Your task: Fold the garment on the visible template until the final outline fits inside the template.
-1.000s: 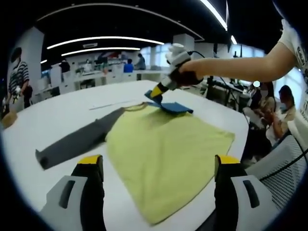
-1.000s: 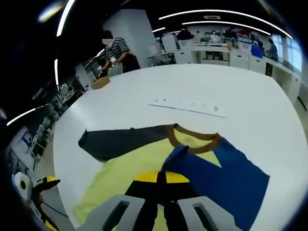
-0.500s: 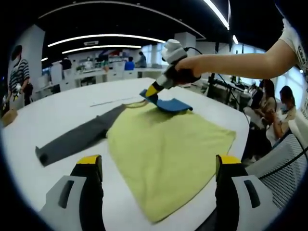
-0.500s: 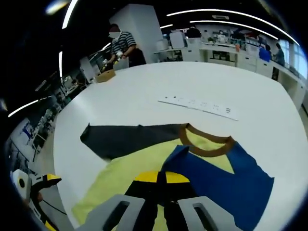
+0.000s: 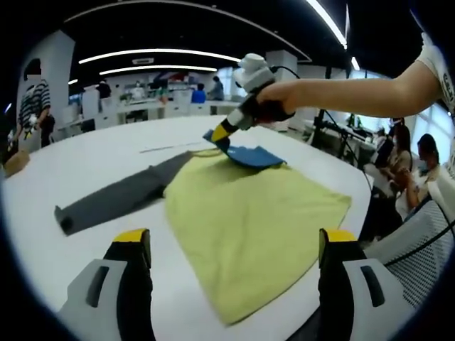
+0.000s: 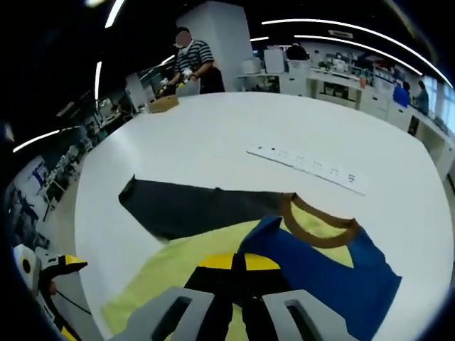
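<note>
The right tongs (image 5: 222, 133) are closed on the blue sleeve (image 6: 334, 273), folded over the garment (image 5: 252, 231) lying flat on the surface (image 5: 106, 160). The left tongs (image 5: 231, 245) gape empty at the hem, nearest the grey sleeve (image 5: 117, 201).

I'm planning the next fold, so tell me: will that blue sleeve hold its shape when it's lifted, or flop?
Probably flop: the blue sleeve, pinched by the right gripper, already lies doubled over the yellow shirt body. It looks thin and light, so it should drape and may crease.
</note>
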A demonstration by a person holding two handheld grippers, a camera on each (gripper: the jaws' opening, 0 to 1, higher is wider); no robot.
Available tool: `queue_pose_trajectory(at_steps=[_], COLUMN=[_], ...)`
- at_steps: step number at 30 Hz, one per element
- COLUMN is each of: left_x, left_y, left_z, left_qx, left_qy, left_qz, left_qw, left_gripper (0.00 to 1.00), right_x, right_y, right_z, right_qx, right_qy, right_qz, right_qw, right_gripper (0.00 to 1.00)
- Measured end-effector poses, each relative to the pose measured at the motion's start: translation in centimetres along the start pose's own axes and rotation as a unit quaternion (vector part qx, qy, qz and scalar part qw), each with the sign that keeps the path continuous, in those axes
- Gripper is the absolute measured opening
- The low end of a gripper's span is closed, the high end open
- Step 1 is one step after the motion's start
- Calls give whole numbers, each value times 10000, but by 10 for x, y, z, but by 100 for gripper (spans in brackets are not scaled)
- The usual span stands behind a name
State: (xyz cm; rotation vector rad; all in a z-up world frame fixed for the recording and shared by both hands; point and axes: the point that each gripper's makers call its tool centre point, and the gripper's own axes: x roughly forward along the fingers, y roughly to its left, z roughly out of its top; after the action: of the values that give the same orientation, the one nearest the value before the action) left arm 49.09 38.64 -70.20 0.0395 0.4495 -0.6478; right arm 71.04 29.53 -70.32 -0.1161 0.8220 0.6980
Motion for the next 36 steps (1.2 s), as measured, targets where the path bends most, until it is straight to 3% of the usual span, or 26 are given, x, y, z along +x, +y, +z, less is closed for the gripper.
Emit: queue_pose_trajectory(at_steps=[16,28,36], left_x=[3,1,0], left_y=[-7,-4,-2], left_z=[3,-2,-1], left_qx=[-28,-136,-129], left_qy=[-48,-44,-39], left_qz=[-94,-137,-135], left_qw=[9999,9998,9998], left_gripper=[96,96,96], right_x=[14,38,54], right_y=[30,51,54], right_z=[21,4,-8], right_qx=[-231,-302,-77], right_qy=[-32,114,142], right_qz=[221,481,572], right_qw=[9995,9983,9982], right_gripper=[0,0,0])
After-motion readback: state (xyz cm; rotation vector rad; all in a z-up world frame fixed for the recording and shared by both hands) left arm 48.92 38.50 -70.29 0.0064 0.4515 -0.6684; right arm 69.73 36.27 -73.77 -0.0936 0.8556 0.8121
